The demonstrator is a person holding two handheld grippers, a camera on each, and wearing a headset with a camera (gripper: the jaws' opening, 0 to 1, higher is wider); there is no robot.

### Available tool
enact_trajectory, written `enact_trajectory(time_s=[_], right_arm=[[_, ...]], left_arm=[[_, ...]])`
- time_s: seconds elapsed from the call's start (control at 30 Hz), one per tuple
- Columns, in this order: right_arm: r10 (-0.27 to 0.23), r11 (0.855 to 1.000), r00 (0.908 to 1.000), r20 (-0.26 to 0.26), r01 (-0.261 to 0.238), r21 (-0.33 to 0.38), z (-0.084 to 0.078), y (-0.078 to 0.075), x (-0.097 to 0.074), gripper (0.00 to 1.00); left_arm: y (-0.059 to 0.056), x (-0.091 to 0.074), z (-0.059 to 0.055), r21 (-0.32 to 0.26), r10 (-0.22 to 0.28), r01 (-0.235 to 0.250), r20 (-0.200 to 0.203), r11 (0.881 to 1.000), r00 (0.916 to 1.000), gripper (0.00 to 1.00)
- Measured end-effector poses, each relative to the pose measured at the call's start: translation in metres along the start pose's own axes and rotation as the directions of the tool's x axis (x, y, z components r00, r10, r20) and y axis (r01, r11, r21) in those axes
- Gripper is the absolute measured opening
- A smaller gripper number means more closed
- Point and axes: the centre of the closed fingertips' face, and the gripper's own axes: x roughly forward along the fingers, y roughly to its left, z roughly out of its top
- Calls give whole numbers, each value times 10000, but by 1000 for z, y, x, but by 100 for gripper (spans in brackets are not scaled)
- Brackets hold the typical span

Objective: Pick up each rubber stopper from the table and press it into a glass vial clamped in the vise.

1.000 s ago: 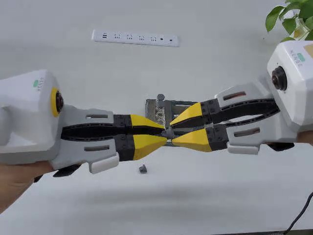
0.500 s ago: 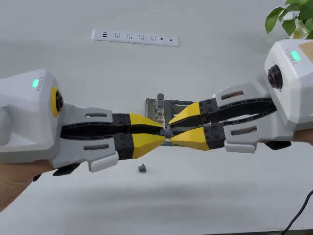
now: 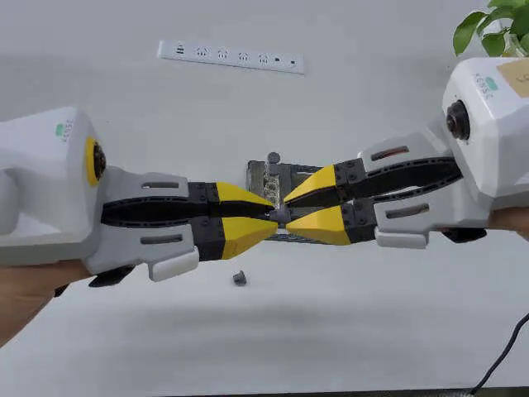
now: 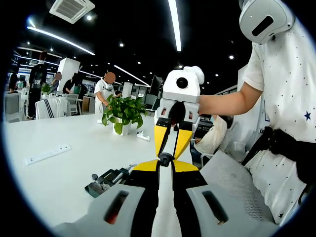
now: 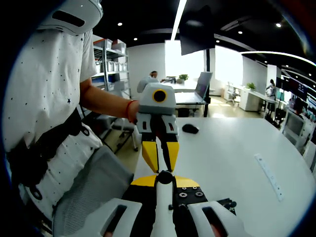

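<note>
Counting two stoppers, pinched stopper (image 3: 281,217) in your right gripper (image 3: 287,217), left gripper (image 3: 271,220) jaws pressed together touching it, loose stopper (image 3: 240,278) near side of one vise (image 3: 291,175), left gripper view adds people (image 4: 106,86) far off.

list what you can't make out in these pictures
Head view: yellow jaws cover part of the vise, so what it clamps is hidden.
Head view: left gripper and right gripper both meet on the held stopper; which truly grips it is unclear.
Head view: the loose stopper is too small to tell which end is up.
</note>
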Motion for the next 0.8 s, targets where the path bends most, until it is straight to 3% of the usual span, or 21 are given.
enact_trajectory(time_s=[0.23, 0.47, 0.63, 0.8], right_arm=[[-219, 9997, 9991, -363, 223, 130, -5, -9, -2, 6], [-553, 9981, 9936, -988, 576, 201, -13, -25, -3, 6], [-946, 9945, 9824, -1609, 1007, 302, -23, -45, -3, 6], [-1190, 9905, 9642, -2370, 1317, 386, -37, -66, -1, 6]], left_arm=[[5, -6, -6, 25, 289, -288, -75, 9996, 9996, 10], [13, -14, -17, 254, 718, -707, -459, 9972, 9964, 18], [21, -18, -28, 521, 1116, -1076, -813, 9928, 9904, 28], [29, -22, -39, 738, 1501, -1422, -1148, 9871, 9820, 40]])
